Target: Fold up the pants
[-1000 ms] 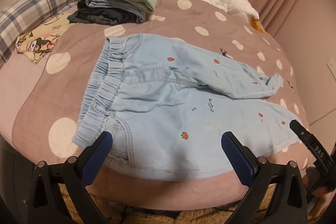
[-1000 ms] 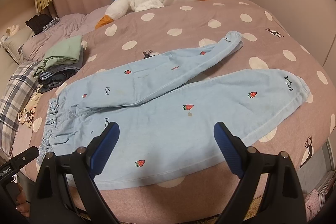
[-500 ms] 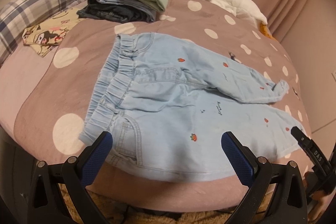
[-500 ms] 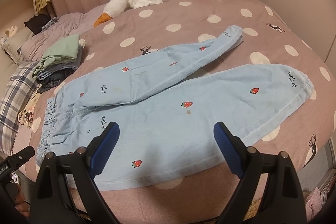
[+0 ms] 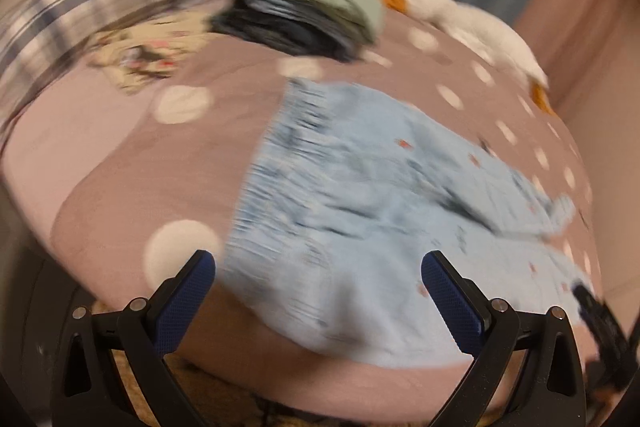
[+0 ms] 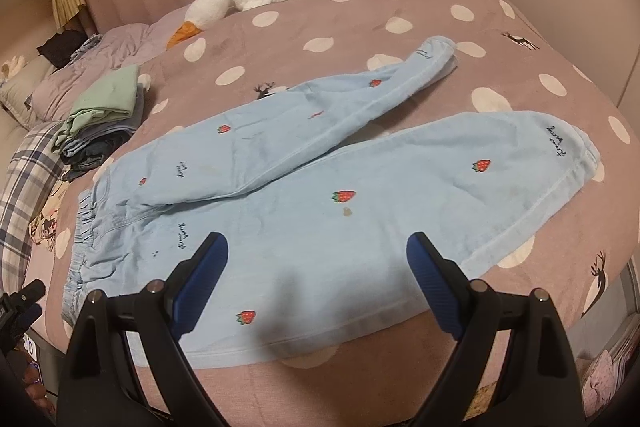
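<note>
Light blue pants (image 6: 304, 195) with little strawberries lie spread flat on the polka-dot bedspread (image 6: 360, 27), waistband toward the pile of folded clothes (image 6: 100, 115), legs splayed apart. The right gripper (image 6: 316, 279) hangs over the near leg, jaws wide apart and empty. The left gripper (image 5: 318, 295), its view badly blurred, gapes just as wide near the waistband, gripping nothing.
</note>
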Available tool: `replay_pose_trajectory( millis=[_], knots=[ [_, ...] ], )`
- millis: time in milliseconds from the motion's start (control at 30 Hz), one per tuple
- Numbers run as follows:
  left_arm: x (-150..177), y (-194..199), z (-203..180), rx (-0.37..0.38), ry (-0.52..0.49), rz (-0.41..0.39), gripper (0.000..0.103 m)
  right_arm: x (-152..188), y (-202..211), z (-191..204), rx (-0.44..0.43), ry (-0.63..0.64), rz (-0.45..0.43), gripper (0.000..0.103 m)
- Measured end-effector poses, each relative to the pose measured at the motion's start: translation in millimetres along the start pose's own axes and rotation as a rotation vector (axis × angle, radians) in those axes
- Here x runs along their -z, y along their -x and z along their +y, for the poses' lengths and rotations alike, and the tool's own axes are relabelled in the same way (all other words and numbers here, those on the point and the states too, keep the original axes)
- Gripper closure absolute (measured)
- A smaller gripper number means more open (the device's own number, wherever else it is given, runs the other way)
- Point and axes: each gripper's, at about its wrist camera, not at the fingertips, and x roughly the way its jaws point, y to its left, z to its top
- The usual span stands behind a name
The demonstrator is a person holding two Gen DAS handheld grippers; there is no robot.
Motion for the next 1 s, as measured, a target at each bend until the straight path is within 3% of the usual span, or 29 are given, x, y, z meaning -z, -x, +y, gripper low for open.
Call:
replay_pose_trajectory(
  millis=[233, 333, 400, 500, 567, 733, 833, 933, 967, 1000],
  knots=[
    [-1, -8, 34, -0.069, 0.102, -0.007, 0.0, -2, 1, -15, 0.009, -0.031, -0.014, 0.012],
    [4, -12, 45, -0.051, 0.163, 0.006, 0.001, -2, -1, -22, 0.007, -0.034, -0.018, 0.012],
    [7, -17, 49, -0.044, 0.183, 0.02, 0.004, -2, -5, -28, 0.003, -0.048, -0.008, 0.012],
    [10, -26, 59, -0.066, 0.211, 0.048, 0.018, -2, -9, -41, 0.022, -0.076, -0.001, 0.012],
    [10, -30, 67, -0.05, 0.24, 0.057, 0.023, -3, -9, -56, 0.05, -0.099, -0.008, 0.012],
    [16, -51, 78, 0.051, 0.321, 0.129, 0.023, -5, -12, -106, 0.12, -0.236, -0.011, 0.014],
    [14, -54, 71, 0.114, 0.305, 0.132, 0.024, -2, -14, -127, 0.154, -0.287, -0.008, 0.015],
    [11, -64, 63, 0.211, 0.321, 0.163, 0.047, 5, -22, -146, 0.174, -0.342, 0.018, 0.018],
    [10, -67, 61, 0.206, 0.32, 0.157, 0.059, 7, -25, -154, 0.173, -0.368, 0.027, 0.018],
    [10, -72, 60, 0.197, 0.32, 0.146, 0.063, 7, -26, -159, 0.173, -0.383, 0.033, 0.019]
  ],
)
